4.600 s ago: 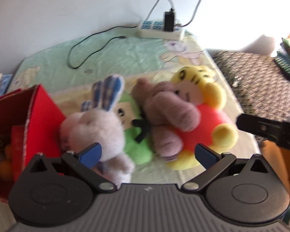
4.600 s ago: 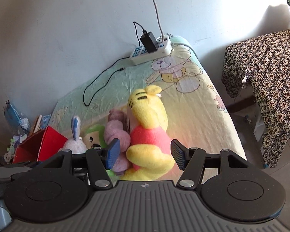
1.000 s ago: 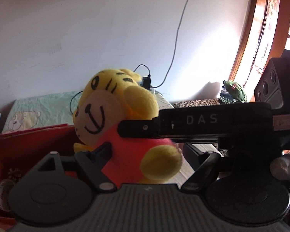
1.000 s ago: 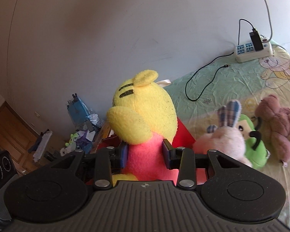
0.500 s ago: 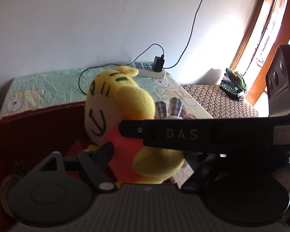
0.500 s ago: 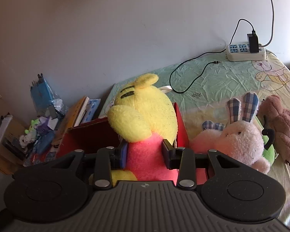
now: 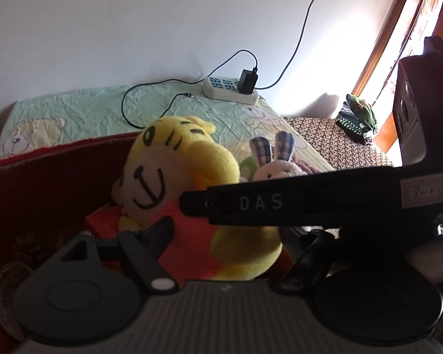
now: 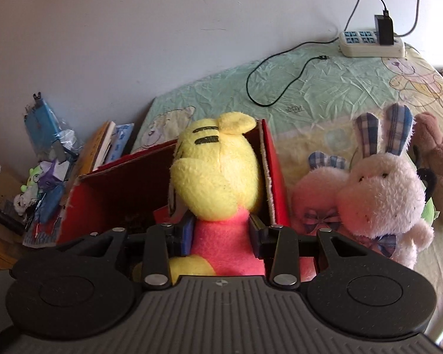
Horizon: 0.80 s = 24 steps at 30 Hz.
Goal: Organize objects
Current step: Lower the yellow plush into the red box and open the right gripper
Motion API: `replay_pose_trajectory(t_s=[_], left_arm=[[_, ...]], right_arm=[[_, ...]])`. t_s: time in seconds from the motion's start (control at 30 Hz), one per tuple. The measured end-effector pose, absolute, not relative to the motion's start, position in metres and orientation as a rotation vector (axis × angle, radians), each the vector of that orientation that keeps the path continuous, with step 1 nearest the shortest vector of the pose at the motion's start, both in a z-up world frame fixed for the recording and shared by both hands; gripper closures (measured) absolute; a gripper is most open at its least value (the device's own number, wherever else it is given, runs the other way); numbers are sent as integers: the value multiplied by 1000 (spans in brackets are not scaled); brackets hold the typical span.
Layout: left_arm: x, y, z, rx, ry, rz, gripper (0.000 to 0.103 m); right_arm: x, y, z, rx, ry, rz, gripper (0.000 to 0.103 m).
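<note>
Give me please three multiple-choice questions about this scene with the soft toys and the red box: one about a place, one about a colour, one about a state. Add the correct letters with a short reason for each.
1. Where is the pink rabbit?
A. on the bed sheet beside the red box
B. inside the box
C. on the power strip

2. What colour is the body of the yellow tiger toy?
A. blue
B. pink-red
C. green

3. What is the right gripper doing?
A. hanging open and empty
B. closed on the tiger toy
C. closed on the rabbit

Answers:
1 A: it lies on the sheet to the right of the box wall.
2 B: the torso below the yellow head is pink-red.
3 B: both pads press the toy's body over the box.
</note>
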<state>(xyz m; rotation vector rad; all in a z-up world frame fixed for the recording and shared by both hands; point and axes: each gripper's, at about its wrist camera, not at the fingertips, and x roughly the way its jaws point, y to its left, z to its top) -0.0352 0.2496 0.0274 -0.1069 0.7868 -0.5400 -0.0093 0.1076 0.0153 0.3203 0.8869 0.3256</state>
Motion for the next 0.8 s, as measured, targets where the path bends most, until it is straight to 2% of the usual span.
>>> replay_pose_trajectory(t_s=[0.13, 0.2, 0.6, 0.8], left_arm=[[-31, 249, 25, -106, 792, -551, 20], [-31, 248, 26, -103, 795, -551, 15], [-31, 244, 27, -94, 822, -521, 4], [-37, 237, 31, -49, 829, -478, 3]], right_arm=[[-10, 104, 16, 343, 882, 335, 63], [-10, 100, 17, 363, 875, 334, 51], [-26, 87, 27, 354, 799, 346, 52], [-35, 80, 26, 365, 781, 313, 50]])
